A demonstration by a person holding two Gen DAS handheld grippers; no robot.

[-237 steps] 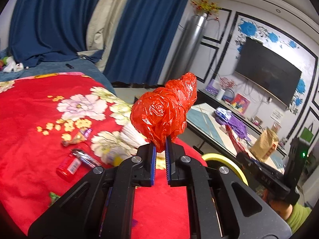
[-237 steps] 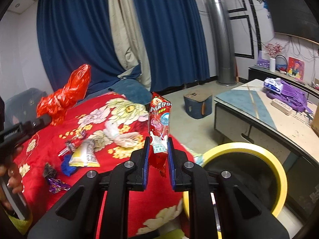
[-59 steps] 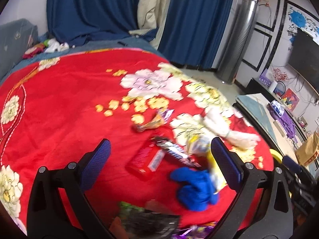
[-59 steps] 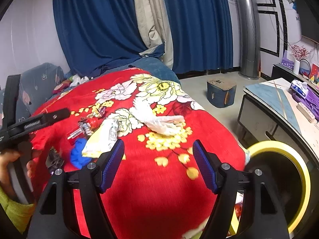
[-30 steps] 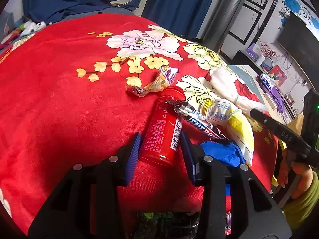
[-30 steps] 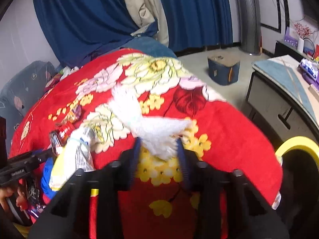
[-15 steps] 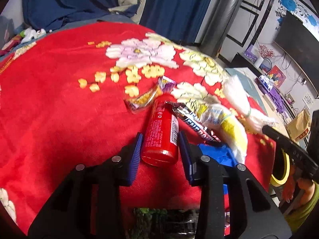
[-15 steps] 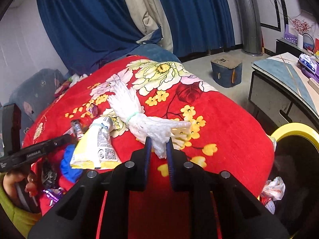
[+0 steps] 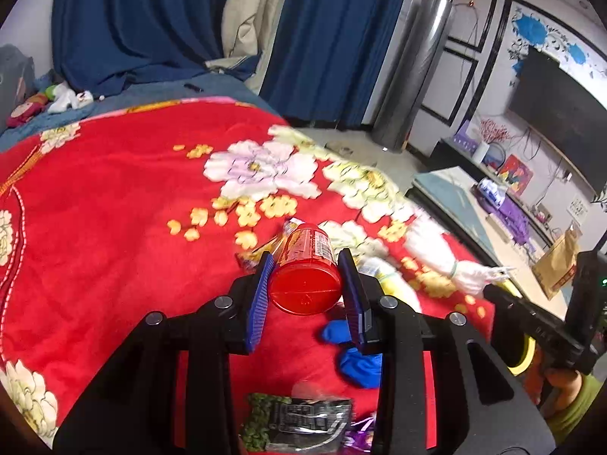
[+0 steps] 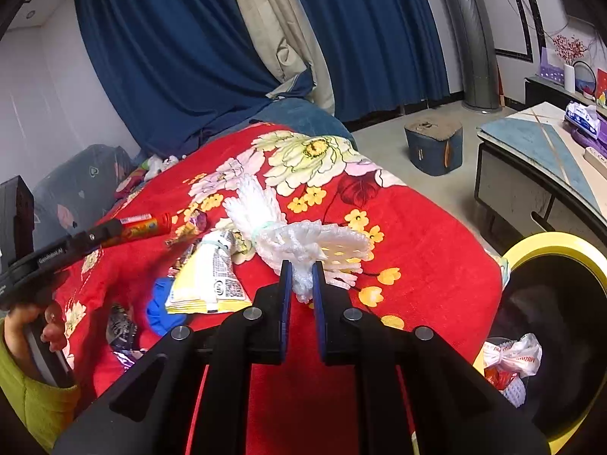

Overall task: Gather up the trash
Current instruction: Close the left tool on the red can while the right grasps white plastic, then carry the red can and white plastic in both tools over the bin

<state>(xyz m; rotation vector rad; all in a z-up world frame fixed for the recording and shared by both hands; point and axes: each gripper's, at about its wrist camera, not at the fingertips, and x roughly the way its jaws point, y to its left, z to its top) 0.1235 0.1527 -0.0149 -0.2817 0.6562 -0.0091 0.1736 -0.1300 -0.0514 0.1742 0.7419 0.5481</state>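
Left wrist, tool (image 9: 307,284) clamps raised bottle (image 9: 305,265)

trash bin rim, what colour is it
Yellow: the trash bin rim shows best in the right wrist view.

Foam net (image 10: 299,239) and wrappers (image 10: 208,276) on the blanket (image 10: 417,242), bin (image 10: 561,246) right of it.
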